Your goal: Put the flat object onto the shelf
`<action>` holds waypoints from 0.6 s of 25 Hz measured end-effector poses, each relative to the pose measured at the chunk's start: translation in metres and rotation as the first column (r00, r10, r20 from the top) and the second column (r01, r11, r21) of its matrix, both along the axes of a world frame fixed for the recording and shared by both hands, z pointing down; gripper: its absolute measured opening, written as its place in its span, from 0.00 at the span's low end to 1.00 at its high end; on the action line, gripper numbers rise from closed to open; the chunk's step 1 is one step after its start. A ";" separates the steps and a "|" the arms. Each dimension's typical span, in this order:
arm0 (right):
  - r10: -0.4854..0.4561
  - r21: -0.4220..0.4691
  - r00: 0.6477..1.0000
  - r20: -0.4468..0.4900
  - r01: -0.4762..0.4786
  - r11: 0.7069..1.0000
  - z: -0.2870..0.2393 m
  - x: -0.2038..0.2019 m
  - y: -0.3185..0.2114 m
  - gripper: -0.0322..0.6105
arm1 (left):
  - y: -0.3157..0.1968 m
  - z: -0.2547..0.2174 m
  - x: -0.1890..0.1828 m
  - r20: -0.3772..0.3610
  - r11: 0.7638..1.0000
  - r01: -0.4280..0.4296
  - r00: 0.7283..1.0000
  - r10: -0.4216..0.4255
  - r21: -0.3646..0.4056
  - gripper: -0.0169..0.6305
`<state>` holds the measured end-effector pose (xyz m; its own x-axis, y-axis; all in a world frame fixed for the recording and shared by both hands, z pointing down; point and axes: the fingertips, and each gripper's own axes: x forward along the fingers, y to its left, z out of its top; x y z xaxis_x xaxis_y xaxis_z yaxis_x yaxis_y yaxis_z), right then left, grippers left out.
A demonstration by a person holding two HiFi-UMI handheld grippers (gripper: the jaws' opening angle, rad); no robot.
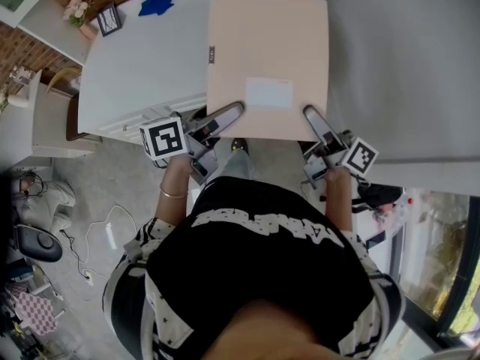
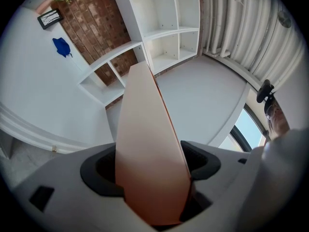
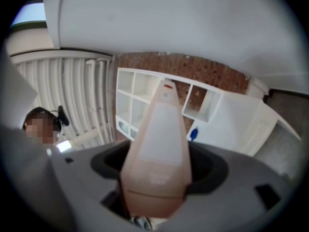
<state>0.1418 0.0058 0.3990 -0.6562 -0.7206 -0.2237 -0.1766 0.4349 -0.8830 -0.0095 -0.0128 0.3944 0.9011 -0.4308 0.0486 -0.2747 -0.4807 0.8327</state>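
A flat pale-pink board (image 1: pixel 266 58) with a white label is held level in front of the person. My left gripper (image 1: pixel 234 111) is shut on its near left edge and my right gripper (image 1: pixel 309 114) on its near right edge. In the left gripper view the flat board (image 2: pixel 147 149) runs edge-on between the jaws toward a white cubby shelf (image 2: pixel 164 33). In the right gripper view the flat board (image 3: pixel 161 149) fills the gap between the jaws, with the white cubby shelf (image 3: pixel 149 100) against a brick wall beyond.
A white table (image 1: pixel 142 58) at the left carries a blue object (image 1: pixel 157 4), a small framed picture (image 1: pixel 109 19) and flowers (image 1: pixel 76 10). A large white surface (image 1: pixel 405 73) lies at the right. Cables and bags litter the floor (image 1: pixel 90 231) at the left.
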 end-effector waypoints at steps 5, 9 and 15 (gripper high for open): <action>0.003 0.001 1.000 -0.008 -0.003 1.000 0.000 0.003 -0.031 0.64 | -0.031 0.000 0.003 -0.006 1.000 -0.004 1.000 0.004 0.004 0.61; 0.003 -0.006 1.000 -0.008 -0.003 1.000 0.001 0.004 -0.056 0.64 | -0.056 0.003 0.005 -0.007 1.000 -0.001 1.000 0.001 -0.003 0.61; 0.005 -0.011 1.000 -0.017 -0.006 1.000 0.002 0.009 -0.064 0.64 | -0.064 0.003 0.009 -0.021 1.000 -0.003 1.000 0.003 -0.001 0.61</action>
<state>0.1503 -0.0581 0.4011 -0.6559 -0.7266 -0.2045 -0.1938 0.4239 -0.8847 -0.0009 -0.0763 0.3976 0.9031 -0.4283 0.0301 -0.2560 -0.4810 0.8385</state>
